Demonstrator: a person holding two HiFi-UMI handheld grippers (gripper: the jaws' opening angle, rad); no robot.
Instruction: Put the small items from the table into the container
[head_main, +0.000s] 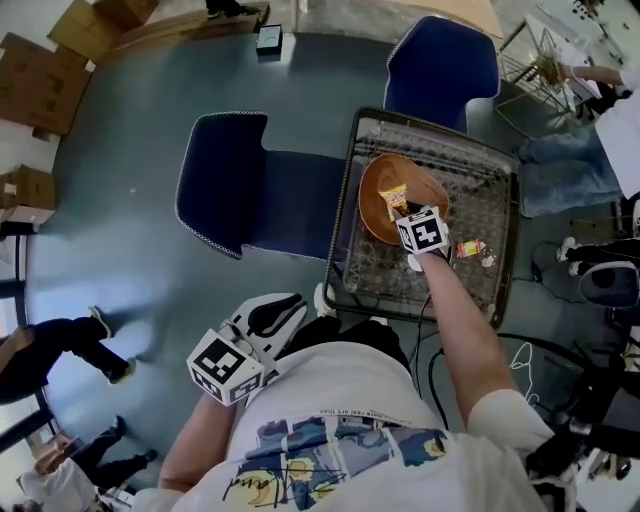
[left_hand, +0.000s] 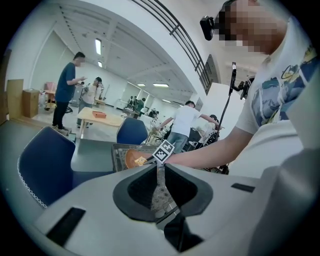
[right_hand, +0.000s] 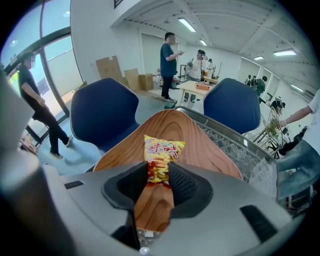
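While the right gripper (right_hand: 159, 172) pinched a snack packet (right_hand: 162, 150) in its fingers just over the wooden bowl (right_hand: 200, 145), the bowl looked empty otherwise. Left gripper (left_hand: 159, 172) hung near the body, fingers together and empty. Another small packet (head_main: 469, 248) lay on the worktop (head_main: 490, 200).

Floor (head_main: 130, 230): smooth, grey-blue, reflective. Two dark blue shell chairs: one (head_main: 225, 180) left of the wire-mesh worktop (head_main: 495, 215), one (head_main: 442, 62) beyond it. Cardboard boxes (head_main: 40, 85) are stacked at the floor's edge. Walls (right_hand: 100, 35): white. Tall glazed panels (right_hand: 55, 65), apparently windows, stand at left. Ceiling strip lights (right_hand: 187, 24) are lit. A light wooden table (left_hand: 100, 118) stands farther back.
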